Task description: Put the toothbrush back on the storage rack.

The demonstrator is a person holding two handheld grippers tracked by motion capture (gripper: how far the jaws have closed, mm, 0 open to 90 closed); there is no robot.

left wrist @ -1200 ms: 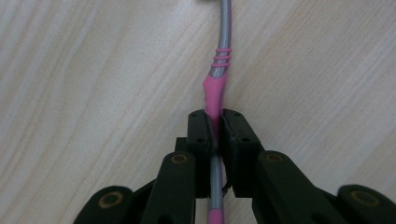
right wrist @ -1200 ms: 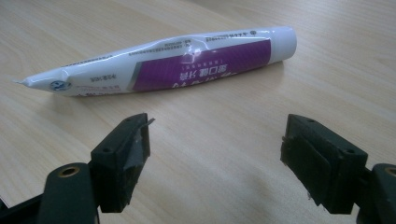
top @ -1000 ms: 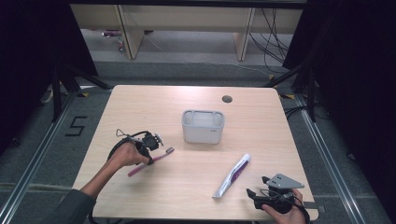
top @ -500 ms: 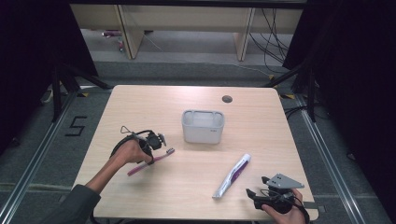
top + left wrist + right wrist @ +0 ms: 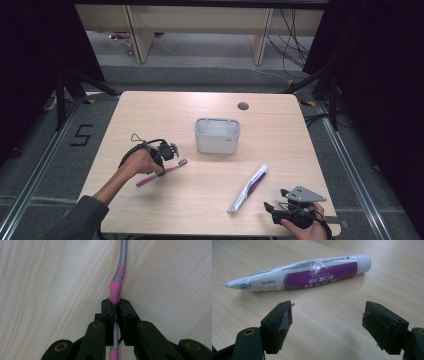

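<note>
Toothbrush (image 5: 117,288) cut off by the top edge in the left gripper view, head out of frame; handle section between the jaws of the left gripper (image 5: 116,311) hidden. Print on toothpaste tube (image 5: 302,273) inverted and too small to read.

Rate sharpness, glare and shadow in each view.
High view: soft, dark surround, evenly lit table. Left gripper view: sharp toothbrush, blurring toward its far end. Right gripper view: crisp tube with slight sheen, faint shadow beneath; near fingers slightly soft.
</note>
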